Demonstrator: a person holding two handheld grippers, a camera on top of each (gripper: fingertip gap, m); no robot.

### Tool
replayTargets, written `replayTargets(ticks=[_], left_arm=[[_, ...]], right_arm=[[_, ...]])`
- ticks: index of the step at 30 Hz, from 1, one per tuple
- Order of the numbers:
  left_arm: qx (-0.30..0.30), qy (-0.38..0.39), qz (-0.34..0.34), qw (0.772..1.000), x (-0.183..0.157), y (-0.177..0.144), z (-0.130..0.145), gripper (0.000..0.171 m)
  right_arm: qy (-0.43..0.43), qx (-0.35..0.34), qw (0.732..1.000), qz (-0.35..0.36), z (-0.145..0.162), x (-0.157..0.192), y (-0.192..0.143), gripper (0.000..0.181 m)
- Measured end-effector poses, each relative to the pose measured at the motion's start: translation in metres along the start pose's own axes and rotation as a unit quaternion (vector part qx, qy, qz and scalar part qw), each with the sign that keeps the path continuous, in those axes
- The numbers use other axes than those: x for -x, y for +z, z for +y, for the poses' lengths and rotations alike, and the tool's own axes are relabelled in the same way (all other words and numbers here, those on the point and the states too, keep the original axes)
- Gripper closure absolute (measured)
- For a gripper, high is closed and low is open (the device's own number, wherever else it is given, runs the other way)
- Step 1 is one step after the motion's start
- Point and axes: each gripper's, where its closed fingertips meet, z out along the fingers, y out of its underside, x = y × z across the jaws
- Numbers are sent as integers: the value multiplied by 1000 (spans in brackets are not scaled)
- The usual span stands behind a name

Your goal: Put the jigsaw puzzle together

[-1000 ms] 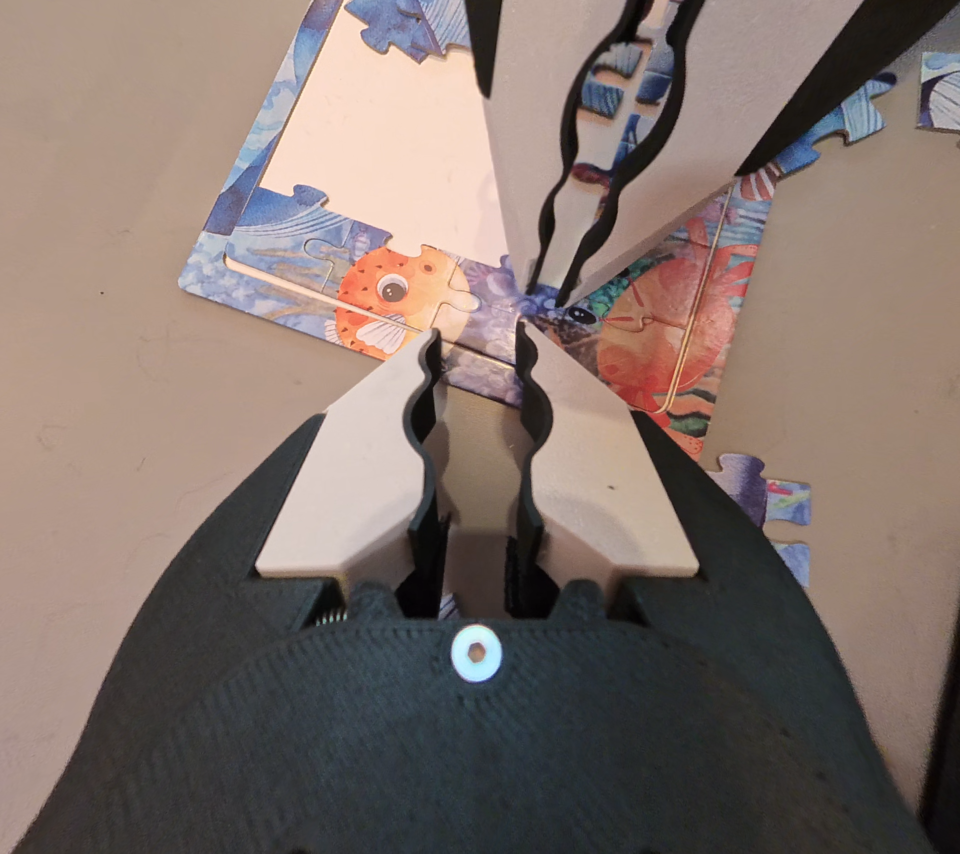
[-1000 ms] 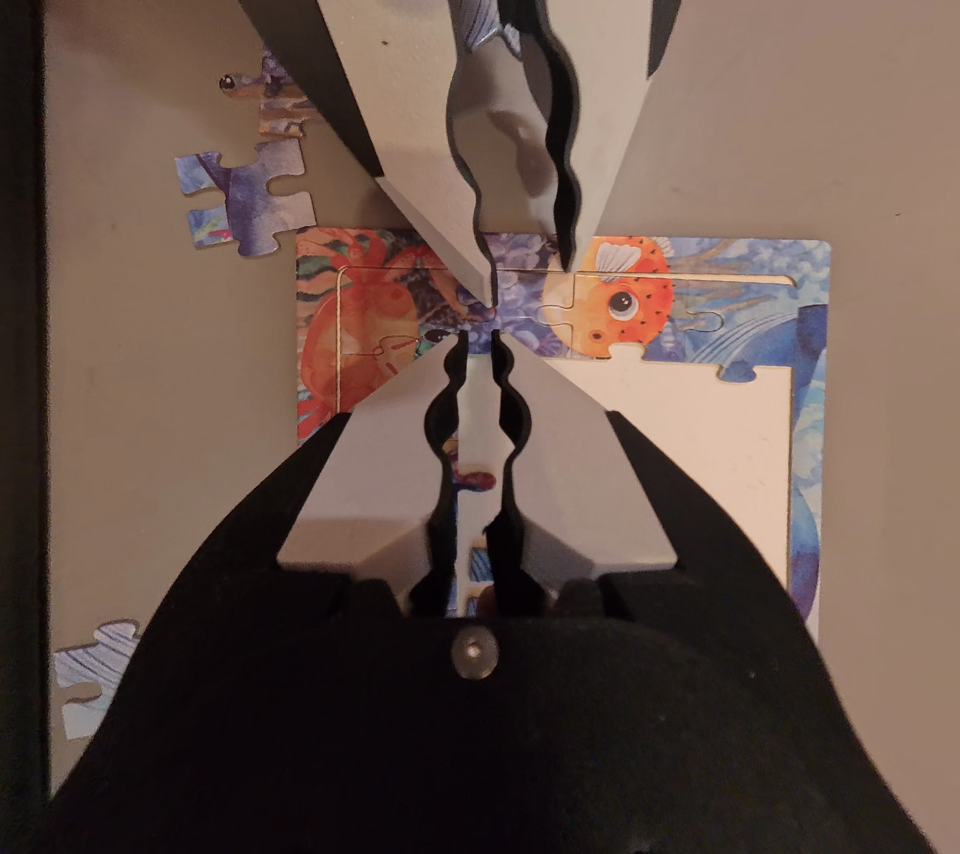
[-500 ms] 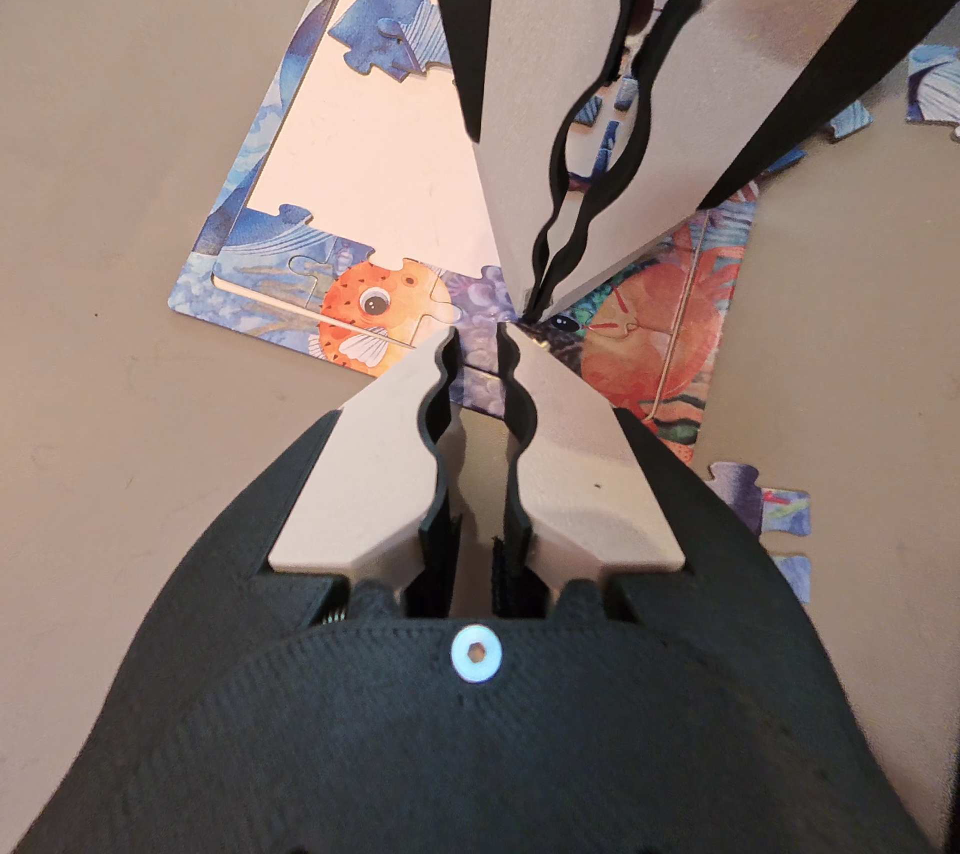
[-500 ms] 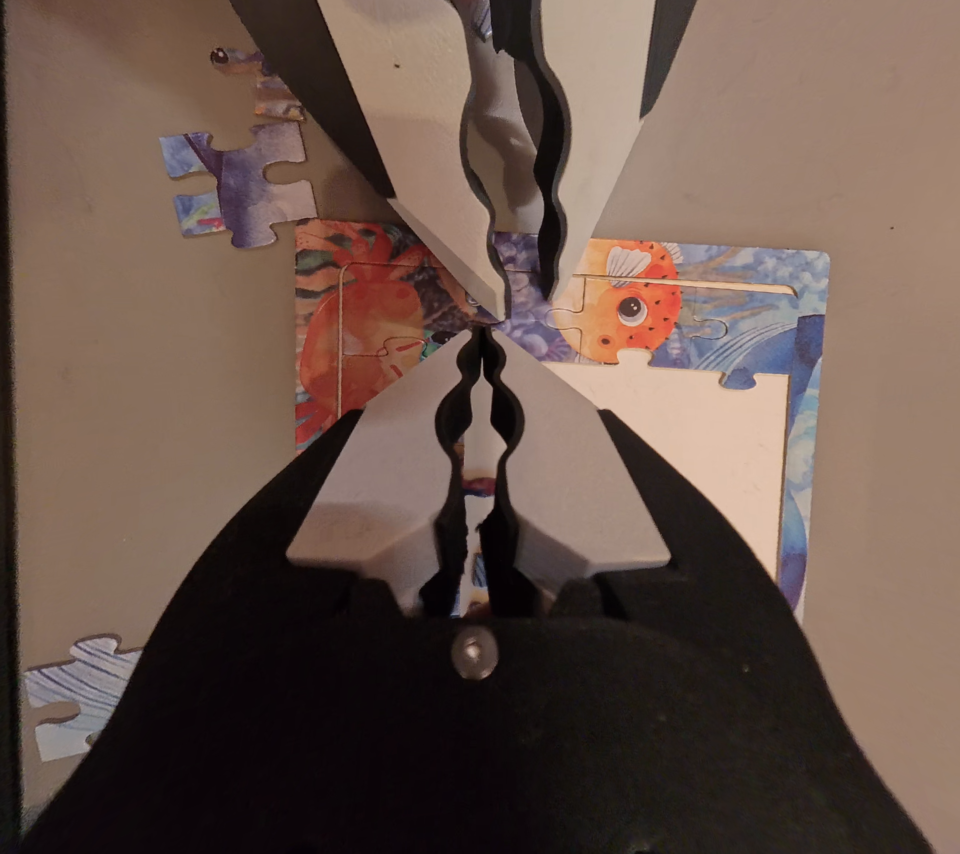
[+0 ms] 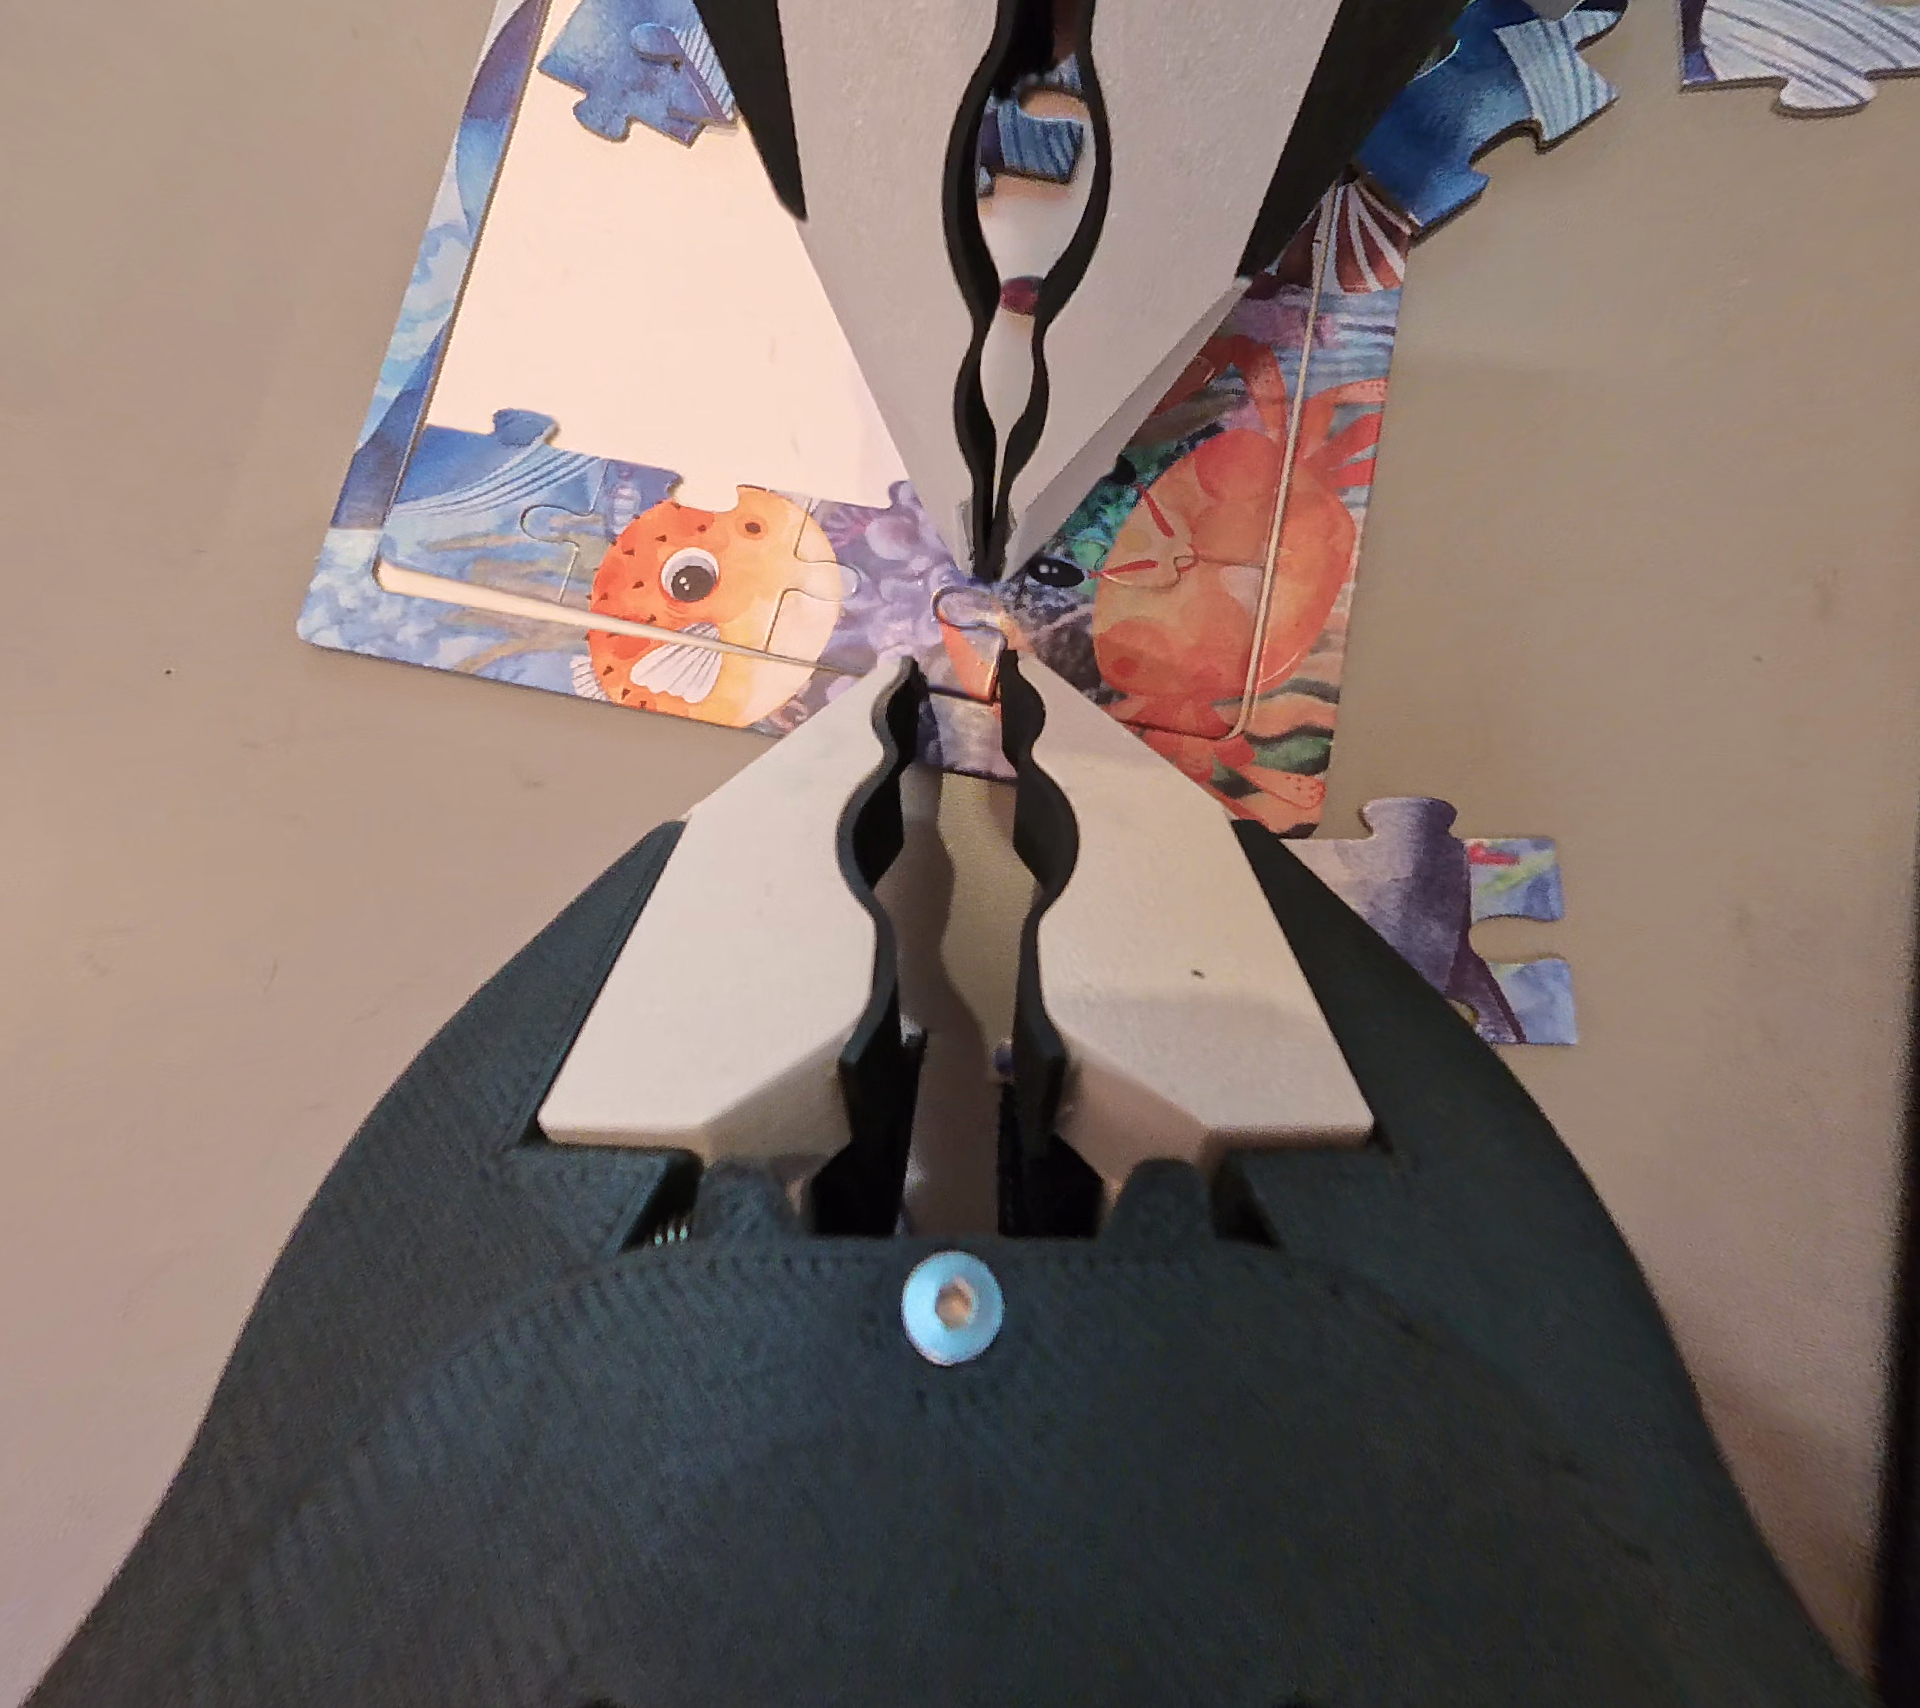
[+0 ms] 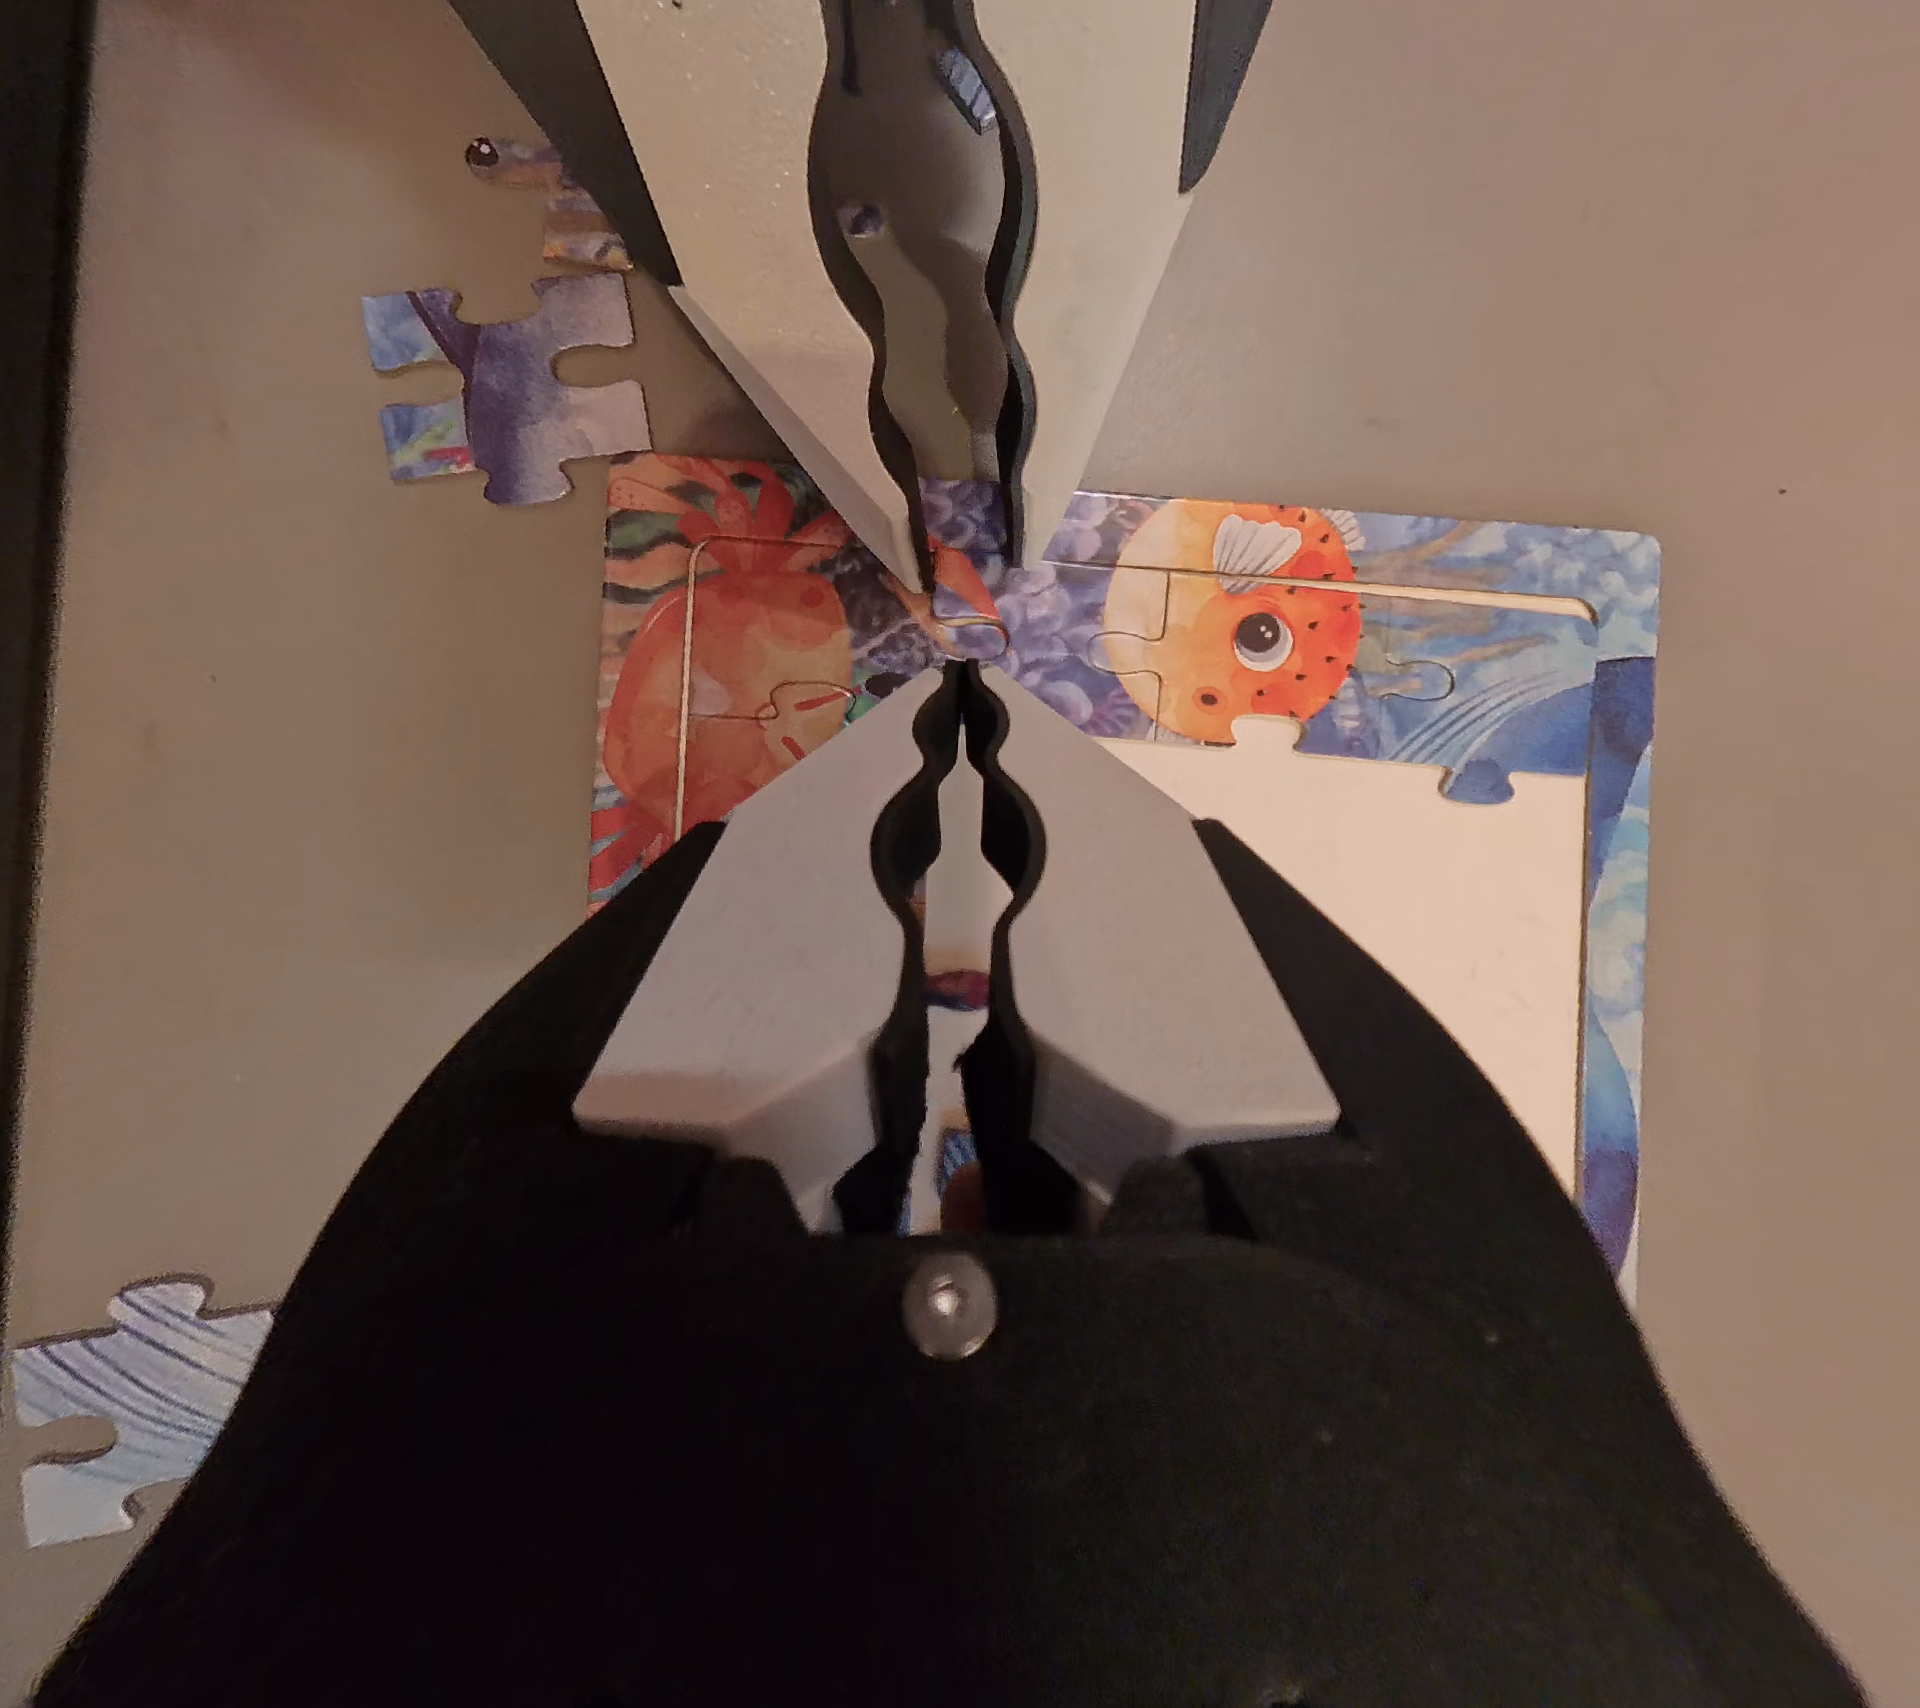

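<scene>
Since a second ago the right gripper [image 6: 961, 682] has pressed its tips together, while the left gripper [image 5: 956, 682] stays slightly spread. Both meet over a purple piece [image 5: 971, 619] in the puzzle tray [image 5: 644, 328] on the desk [image 5: 208, 827], apparently seating it; next, press it flat.

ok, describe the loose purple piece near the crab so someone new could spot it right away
Start at the puzzle tray on the tan table and find its orange crab corner. Just off the tray's edge beside that corner, flat on the table, lies the purple piece. Unlike the blue and white striped loose pieces farther away, it is violet with a small red and green patch at one edge.
</scene>
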Motion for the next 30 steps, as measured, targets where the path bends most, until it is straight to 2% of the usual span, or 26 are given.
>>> replayTargets(ticks=[4,19,23,25,26,30], left_arm=[[-2,19,-11,1000,1,1,-1,159],[-19,14,-12,1000,-2,5,-5,163],[-13,24,-19,999,-2,6,-5,164],[-9,29,-22,999,-2,6,-5,164],[-8,31,-23,999,-3,5,-5,165],[-3,35,-24,999,-3,5,-5,165]], right_arm=[[2,2,1000,2,0,-1,0,181],[10,11,1000,15,4,-8,-2,181],[61,-20,998,-3,3,-15,-9,181],[108,-19,994,8,9,-29,-12,157],[125,-22,992,-2,10,-30,-12,152],[151,-21,988,32,18,-49,-11,138]])
